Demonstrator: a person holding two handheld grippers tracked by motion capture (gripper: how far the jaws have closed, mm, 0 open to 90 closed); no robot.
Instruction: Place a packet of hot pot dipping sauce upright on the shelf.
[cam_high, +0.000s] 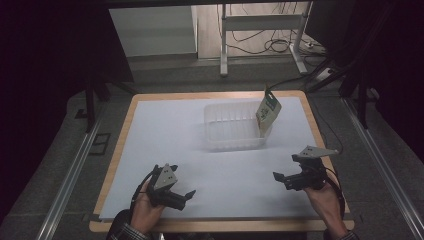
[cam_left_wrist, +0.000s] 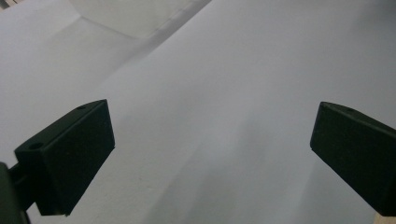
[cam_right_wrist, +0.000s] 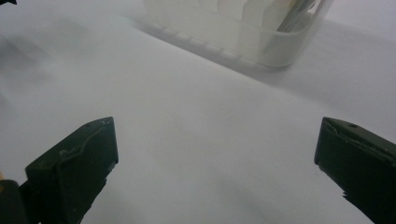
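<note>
I see a table covered with a white sheet (cam_high: 165, 150), viewed from above. A clear plastic tub (cam_high: 231, 131) sits at about 12 o'clock from the table's centre, toward the far edge. A green and white packet (cam_high: 268, 111) stands in the tub's right end, leaning against its right wall, its long axis near upright and its top tilted toward 1 o'clock, rising above the rim.

My left gripper (cam_high: 181, 196) is at about 7 o'clock, near the front edge, well apart from the tub. The hand (cam_high: 148, 210) holds it from below and its nose points toward 3 o'clock. In the left gripper view its two black jaws stand wide apart with bare white sheet between them.

My right gripper (cam_high: 281, 178) is at about 4 o'clock, also near the front edge, with its nose pointing toward 9 o'clock; the two grippers face each other across the sheet. The right hand (cam_high: 320, 196) grips it from behind. In the right gripper view its jaws are spread wide and hold nothing; the tub (cam_right_wrist: 243, 28) lies ahead of them, apart from both fingers, at about 12 o'clock, with the packet (cam_right_wrist: 299, 14) just visible at its far end
</note>
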